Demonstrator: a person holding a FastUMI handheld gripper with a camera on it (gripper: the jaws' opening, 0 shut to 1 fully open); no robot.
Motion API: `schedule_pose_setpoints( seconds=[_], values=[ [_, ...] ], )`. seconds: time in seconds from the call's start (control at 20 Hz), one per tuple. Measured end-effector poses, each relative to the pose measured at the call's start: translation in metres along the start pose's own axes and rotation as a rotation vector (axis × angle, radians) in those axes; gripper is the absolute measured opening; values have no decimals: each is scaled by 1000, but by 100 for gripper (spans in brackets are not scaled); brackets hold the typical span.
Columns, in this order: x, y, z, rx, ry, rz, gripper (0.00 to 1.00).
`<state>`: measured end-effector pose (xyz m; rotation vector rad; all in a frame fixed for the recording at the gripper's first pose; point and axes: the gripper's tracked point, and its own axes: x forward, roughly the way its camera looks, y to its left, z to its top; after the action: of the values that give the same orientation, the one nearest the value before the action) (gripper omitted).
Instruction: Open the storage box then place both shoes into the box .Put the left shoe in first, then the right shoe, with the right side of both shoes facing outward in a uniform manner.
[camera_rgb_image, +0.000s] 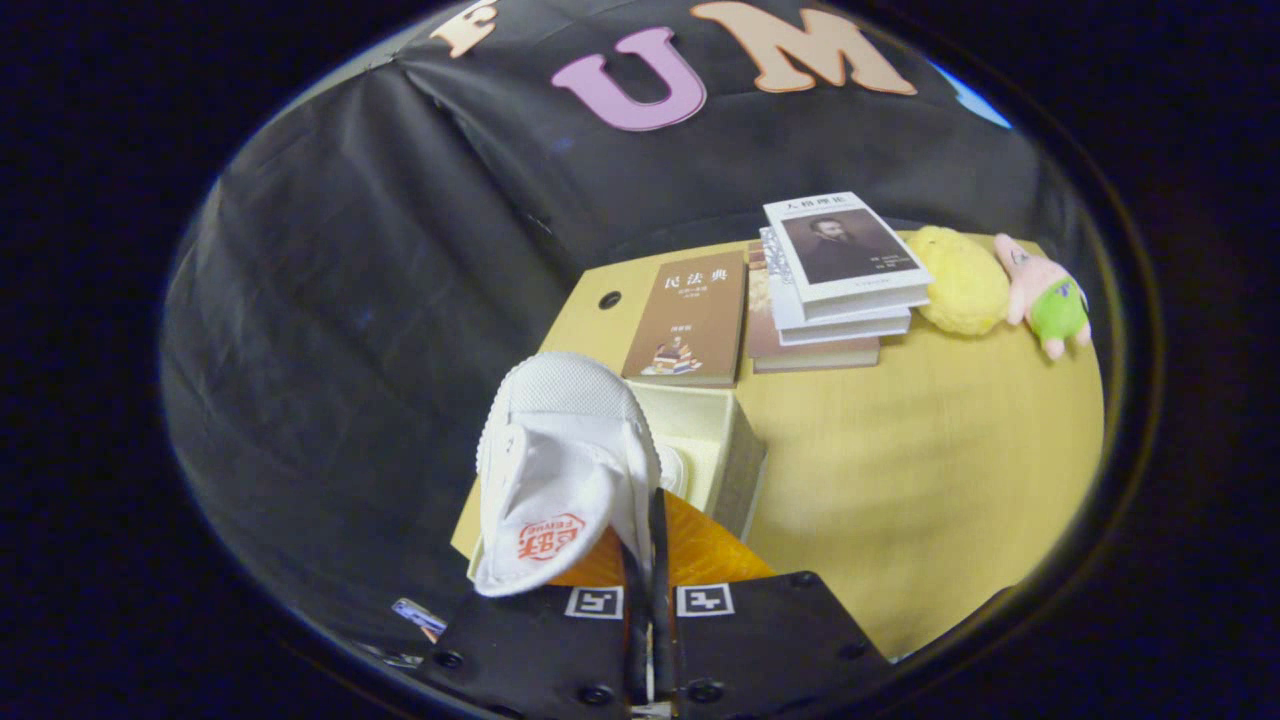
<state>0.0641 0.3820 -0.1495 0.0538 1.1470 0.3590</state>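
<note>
My gripper (648, 540) is shut on a white shoe (560, 460), both fingers pinching the edge of its collar. The shoe hangs toe-up above the table, its orange insole showing just beside the fingers and an orange mark on its tongue. Directly beyond and below the shoe stands the open cream storage box (715, 440), near the table's left end. A bit of another white shoe shows inside the box behind the held one. Most of the box's inside is hidden by the held shoe.
On the yellow table (930, 470) beyond the box lie a brown book (690, 315) and a stack of books (835, 280). A yellow plush (965, 280) and a pink plush (1045, 290) sit at the far right. Black cloth walls stand behind and left.
</note>
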Motion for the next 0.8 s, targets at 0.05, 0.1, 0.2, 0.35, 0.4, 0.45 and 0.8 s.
schedule_pose_setpoints(
  seconds=[0.05, 0.1, 0.2, 0.35, 0.4, 0.45, 0.8],
  values=[
    [15, 4, 0, -34, 6, -35, 6],
    [26, 8, -3, -58, 12, -63, 6],
    [43, 13, -14, -94, 38, -100, 6],
    [47, 17, -35, -137, 91, -89, 25],
    [39, 21, -36, -131, 80, -72, 34],
    [28, 23, -28, -130, 47, -58, 44],
    [-56, -31, -17, -227, -147, -64, 100]
  ],
)
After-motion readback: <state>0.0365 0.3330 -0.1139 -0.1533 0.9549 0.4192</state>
